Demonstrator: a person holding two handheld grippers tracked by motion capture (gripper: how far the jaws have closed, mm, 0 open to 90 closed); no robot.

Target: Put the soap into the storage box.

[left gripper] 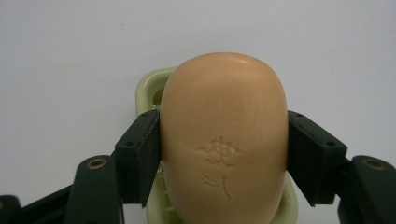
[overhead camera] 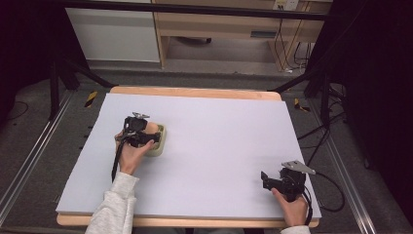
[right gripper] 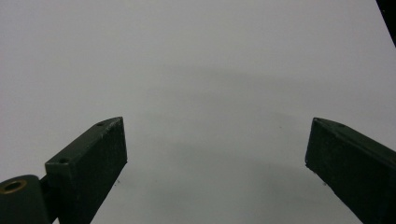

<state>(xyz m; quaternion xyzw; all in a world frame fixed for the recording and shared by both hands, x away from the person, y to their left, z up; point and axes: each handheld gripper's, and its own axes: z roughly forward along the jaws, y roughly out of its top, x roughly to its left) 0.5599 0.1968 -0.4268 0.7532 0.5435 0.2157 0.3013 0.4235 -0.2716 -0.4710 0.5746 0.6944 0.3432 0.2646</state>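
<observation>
A tan oval bar of soap [left gripper: 224,135] with a stamped mark on top is pinched between the two black jaws of my left gripper [left gripper: 223,158], one jaw on each long side. Under it lies a pale green soap dish [left gripper: 148,91]; whether the soap rests in the dish or hangs just over it, I cannot tell. From above, the left gripper [overhead camera: 146,134] sits over the soap dish [overhead camera: 161,144] at the table's left. My right gripper [overhead camera: 264,179] stands open near the front right corner, nothing between its jaws [right gripper: 215,154].
A white sheet [overhead camera: 219,131] covers the wooden table. Black stand legs [overhead camera: 78,68] and cables [overhead camera: 316,131] flank the table on the floor. A wooden desk [overhead camera: 219,29] stands beyond the far edge.
</observation>
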